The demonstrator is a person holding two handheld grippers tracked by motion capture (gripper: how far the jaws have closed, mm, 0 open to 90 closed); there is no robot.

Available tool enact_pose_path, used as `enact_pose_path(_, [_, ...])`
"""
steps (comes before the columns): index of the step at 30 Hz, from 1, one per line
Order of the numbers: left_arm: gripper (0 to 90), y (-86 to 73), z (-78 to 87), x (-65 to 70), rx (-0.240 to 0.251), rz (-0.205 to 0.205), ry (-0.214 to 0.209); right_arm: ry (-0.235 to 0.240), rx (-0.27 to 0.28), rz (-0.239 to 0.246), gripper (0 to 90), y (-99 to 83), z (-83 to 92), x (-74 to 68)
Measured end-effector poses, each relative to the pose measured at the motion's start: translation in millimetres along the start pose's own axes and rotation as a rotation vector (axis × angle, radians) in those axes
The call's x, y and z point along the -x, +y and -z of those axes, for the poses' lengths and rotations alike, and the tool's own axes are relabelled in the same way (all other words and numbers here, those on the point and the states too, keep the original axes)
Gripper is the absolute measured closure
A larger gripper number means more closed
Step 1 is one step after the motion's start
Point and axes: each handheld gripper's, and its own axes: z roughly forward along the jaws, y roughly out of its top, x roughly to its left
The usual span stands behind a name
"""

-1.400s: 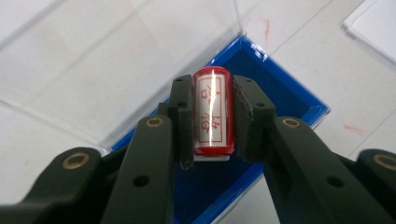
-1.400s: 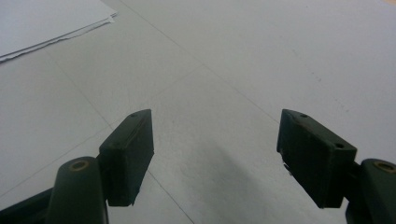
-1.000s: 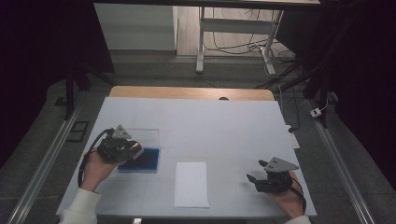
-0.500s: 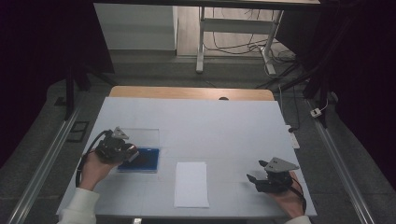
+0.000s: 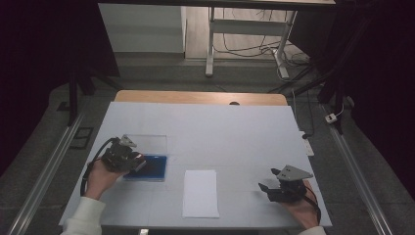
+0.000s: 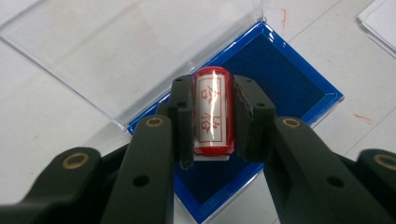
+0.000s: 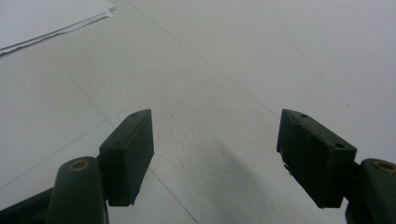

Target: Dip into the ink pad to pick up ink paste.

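Left gripper [image 5: 139, 164]: low at the table's left side in the high view, jaws pointing right over the ink pad; from up there the load between them too small to make out.
Left gripper, own view [image 6: 212, 116]: jaws clamped tight on a red stamp, one black pad pressed to each flank.
Red stamp [image 6: 213, 111]: a short red cylinder with a white label of red characters, lying lengthwise between the pads, held just above the blue pad surface; whether its lower end touches the ink, hard to tell.
Ink pad [image 6: 285, 77]: dark blue bed in a bright blue frame, directly under the stamp; in the high view [image 5: 154, 168] merely a blue rectangle beside the left hand.
Clear lid [image 6: 126, 51]: transparent, flipped open flat on the table, hinged to the pad's far edge; in the high view [image 5: 149, 143] a faint pale pane beyond the blue.
Left hand [image 5: 100, 176]: wrapped around the gripper body, white sleeve below.
Right gripper [image 5: 270, 190]: resting at the table's right side, well apart from the pad and the stamp.
Right gripper, own view [image 7: 215, 156]: jaws spread wide, nothing between them, bare white table beneath.
White paper [image 5: 200, 193]: plain sheet lying flat between the two grippers, near the front edge; its corner peeking in at the upper left of the right gripper view [image 7: 46, 18].
Table [image 5: 235, 132]: white cover, wooden strip at the far edge.
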Motion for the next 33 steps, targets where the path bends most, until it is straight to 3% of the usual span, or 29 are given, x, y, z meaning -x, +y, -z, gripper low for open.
enact_pose_path(9, [70.3, -0.9, -0.5, -0.1, -0.007, 0.008, 0.000, -0.001, -0.002, 0.002, 27.0, 0.3, 0.0, -0.6])
enact_pose_path(25, [70.4, 4.4, -5.0, 8.7, -0.061, -0.023, 0.056, -0.002, 0.000, 0.000, 27.0, 0.4, -0.4, -1.1])
enact_pose_path(33, [70.5, 2.1, -6.3, 7.0, -0.049, -0.022, 0.046, 0.000, -0.003, 0.007, 27.0, 0.8, -0.6, -1.9])
